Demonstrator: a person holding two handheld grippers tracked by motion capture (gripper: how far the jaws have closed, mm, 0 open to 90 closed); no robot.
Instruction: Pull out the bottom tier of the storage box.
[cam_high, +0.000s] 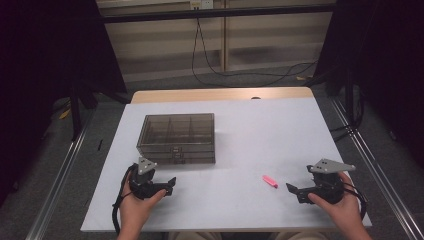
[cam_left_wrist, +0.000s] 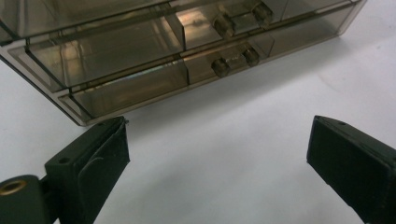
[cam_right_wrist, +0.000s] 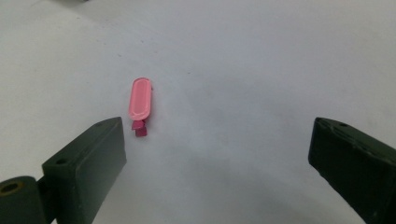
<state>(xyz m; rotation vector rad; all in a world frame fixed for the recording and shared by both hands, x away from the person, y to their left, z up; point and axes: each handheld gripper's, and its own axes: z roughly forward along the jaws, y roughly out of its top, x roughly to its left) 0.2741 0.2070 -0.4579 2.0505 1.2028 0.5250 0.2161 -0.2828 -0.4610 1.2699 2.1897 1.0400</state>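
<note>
A smoky clear plastic drawer box (cam_high: 177, 138) stands left of the table's middle, its drawers closed, with small knobs on the front. My left gripper (cam_high: 171, 185) rests near the front left, open, just in front of the drawer box (cam_left_wrist: 177, 60); nothing lies between its jaws. A small pink clip-like object (cam_high: 270, 181) lies flat on the white tabletop at the front right. My right gripper (cam_high: 290, 190) sits open a little to the right of it. In the right gripper view the pink object (cam_right_wrist: 140, 100) lies ahead, just beyond the left fingertip (cam_right_wrist: 100, 149).
The white tabletop (cam_high: 260, 130) has free room at the right and back. Cables trail on the floor beyond the far edge. Metal rails run along both sides of the table.
</note>
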